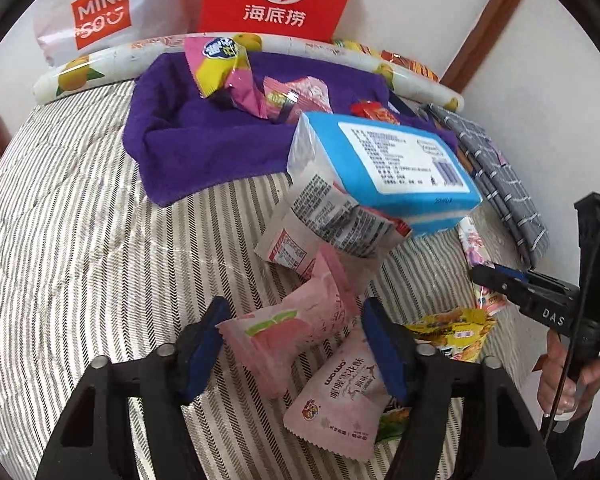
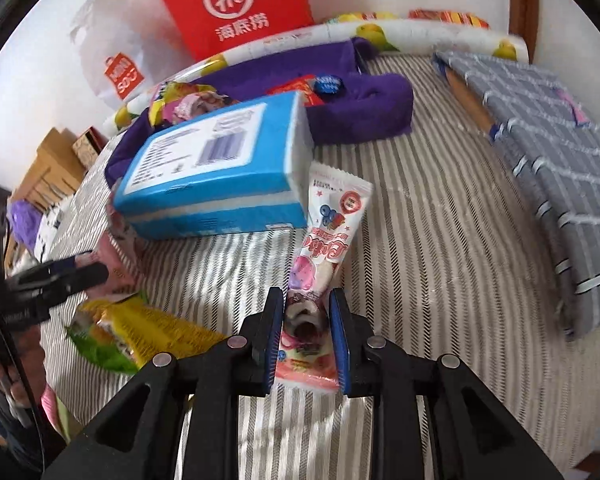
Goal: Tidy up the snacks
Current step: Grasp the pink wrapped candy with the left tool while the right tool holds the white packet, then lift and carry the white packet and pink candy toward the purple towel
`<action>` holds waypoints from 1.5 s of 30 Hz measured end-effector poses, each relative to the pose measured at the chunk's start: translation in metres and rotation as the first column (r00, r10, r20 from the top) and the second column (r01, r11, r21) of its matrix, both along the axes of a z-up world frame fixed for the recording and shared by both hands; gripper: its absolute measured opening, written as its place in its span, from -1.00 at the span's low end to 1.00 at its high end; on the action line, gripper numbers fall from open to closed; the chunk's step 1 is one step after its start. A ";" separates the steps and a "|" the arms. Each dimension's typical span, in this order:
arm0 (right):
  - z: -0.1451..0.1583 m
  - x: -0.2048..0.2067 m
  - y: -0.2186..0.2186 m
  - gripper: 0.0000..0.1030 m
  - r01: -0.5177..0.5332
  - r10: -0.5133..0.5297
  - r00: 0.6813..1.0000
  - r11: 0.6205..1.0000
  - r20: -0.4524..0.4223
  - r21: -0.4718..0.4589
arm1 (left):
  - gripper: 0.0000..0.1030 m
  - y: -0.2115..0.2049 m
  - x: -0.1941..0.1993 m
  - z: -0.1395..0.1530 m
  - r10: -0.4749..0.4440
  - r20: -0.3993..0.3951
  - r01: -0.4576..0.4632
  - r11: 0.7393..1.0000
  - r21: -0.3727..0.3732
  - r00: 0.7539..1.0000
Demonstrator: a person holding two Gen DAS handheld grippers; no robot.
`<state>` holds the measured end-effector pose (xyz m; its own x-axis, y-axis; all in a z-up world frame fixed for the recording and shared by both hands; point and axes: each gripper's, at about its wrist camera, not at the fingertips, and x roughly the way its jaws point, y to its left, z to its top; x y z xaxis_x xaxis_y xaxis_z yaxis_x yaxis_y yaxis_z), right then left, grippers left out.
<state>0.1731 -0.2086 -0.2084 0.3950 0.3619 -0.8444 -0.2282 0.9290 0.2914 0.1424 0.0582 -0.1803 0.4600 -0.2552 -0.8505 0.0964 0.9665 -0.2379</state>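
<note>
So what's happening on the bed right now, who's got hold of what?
A person is sorting snacks on the striped bedding with two handheld grippers. The right gripper is clamped on a long pink-and-white snack packet beside the blue box. The left gripper straddles a pink peach pastry packet, jaws not visibly pressing it.

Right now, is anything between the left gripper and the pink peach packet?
Nothing visible: the left gripper is open with the peach packet already between its fingers. A second pink packet lies beside it, against the gripper's right-hand finger.
</note>
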 end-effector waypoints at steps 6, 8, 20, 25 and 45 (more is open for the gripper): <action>-0.004 -0.002 0.006 -0.51 0.001 0.000 0.997 1.000 0.072 -0.015 | -0.29 0.001 0.002 -0.007 0.006 0.013 -0.005 1.000 -0.016 1.000; -0.005 -0.004 0.005 -0.49 0.013 -0.012 0.996 1.000 0.093 -0.014 | -0.35 0.005 0.002 -0.007 0.006 0.017 -0.006 1.000 -0.024 1.000; -0.002 -0.003 -0.008 -0.59 0.080 -0.076 0.992 0.997 0.105 -0.025 | -0.54 0.038 -0.010 0.010 0.067 0.089 -0.069 0.997 0.025 0.994; -0.007 0.002 -0.022 -0.59 0.125 -0.120 0.986 0.992 0.115 -0.032 | -0.53 0.045 -0.006 -0.005 0.105 0.093 -0.109 0.994 0.030 0.990; -0.013 0.014 -0.013 -0.54 0.132 -0.089 0.972 0.973 0.218 -0.190 | -0.37 0.054 -0.001 -0.014 0.146 0.158 -0.153 0.988 0.035 0.977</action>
<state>0.1870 -0.2216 -0.2218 0.5966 0.1372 -0.7907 -0.1564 0.9863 0.0530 0.1414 0.1125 -0.1939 0.6164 -0.1356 -0.7756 -0.0177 0.9824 -0.1858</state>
